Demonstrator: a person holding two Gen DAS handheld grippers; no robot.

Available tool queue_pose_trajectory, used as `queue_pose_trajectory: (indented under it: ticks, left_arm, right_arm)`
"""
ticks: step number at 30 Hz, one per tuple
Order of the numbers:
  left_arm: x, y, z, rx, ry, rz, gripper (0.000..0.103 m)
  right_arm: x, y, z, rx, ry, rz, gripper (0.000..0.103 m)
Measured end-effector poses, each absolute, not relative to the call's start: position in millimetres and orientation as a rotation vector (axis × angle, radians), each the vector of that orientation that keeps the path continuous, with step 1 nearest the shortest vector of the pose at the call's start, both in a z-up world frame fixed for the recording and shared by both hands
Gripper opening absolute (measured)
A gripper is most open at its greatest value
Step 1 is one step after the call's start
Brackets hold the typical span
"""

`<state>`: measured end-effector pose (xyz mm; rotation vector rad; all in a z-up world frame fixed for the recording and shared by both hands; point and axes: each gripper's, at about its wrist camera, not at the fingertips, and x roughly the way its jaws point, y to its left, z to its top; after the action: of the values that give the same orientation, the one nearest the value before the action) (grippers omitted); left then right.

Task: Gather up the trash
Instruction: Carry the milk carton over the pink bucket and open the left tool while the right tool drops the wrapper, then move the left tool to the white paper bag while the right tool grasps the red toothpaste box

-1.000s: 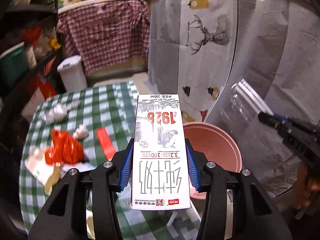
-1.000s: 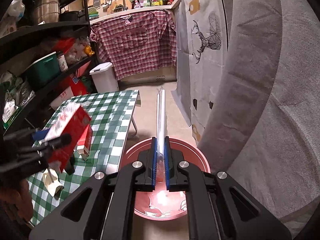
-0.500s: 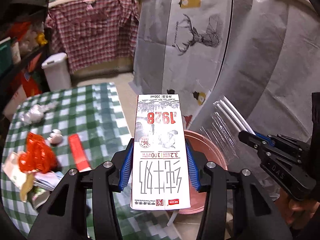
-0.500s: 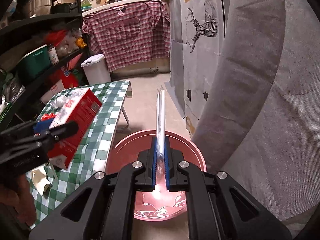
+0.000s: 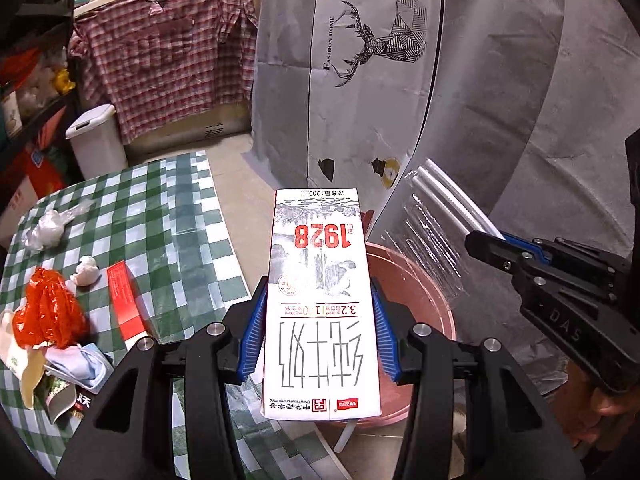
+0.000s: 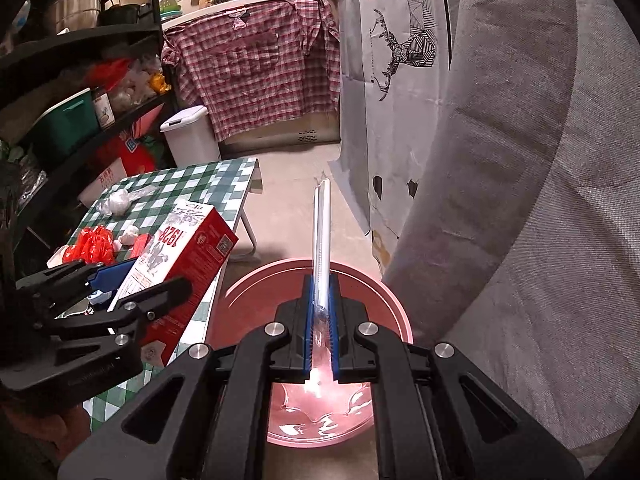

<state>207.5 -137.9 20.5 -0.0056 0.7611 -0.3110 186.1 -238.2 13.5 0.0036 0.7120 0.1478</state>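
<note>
The left gripper (image 5: 318, 332) has carried its milk carton (image 5: 320, 300) off the checked tabletop (image 5: 168, 216) toward the right, and in the right wrist view the carton's far end now overhangs the tabletop edge beside the pink basin (image 6: 360, 280). The right gripper (image 6: 322, 320), with its clear sleeve of white straws (image 6: 322, 228), has dropped a little over the basin, which fills more of that view. The two grippers have drawn nearer each other.

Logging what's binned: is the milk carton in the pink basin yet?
Out. The milk carton sits clamped in the left gripper, beside the pink basin.
</note>
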Motion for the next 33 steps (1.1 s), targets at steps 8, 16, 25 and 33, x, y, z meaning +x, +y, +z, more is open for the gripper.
queue_pose_trajectory:
  ticks: [8,16,25,33]
  left_arm:
    - [209,-142,19,-0.004,0.760,-0.312,0.047]
    - [212,-141,23,-0.011,0.730,-0.278,0.071]
    - [204,-120,31,-0.049,0.669,-0.249,0.071]
    - [185,-95,52,-0.008,0.560,-0.179,0.067]
  right_arm:
    - [185,-241,13,0.011,0.711,0.142,0.007]
    - [187,-244,9,-0.005,0.716,0.110,0.041]
    - [182,-241,12,-0.026,0.681,0.087,0.042]
    - [171,-224,29,-0.022,0.598,0.085,0.042]
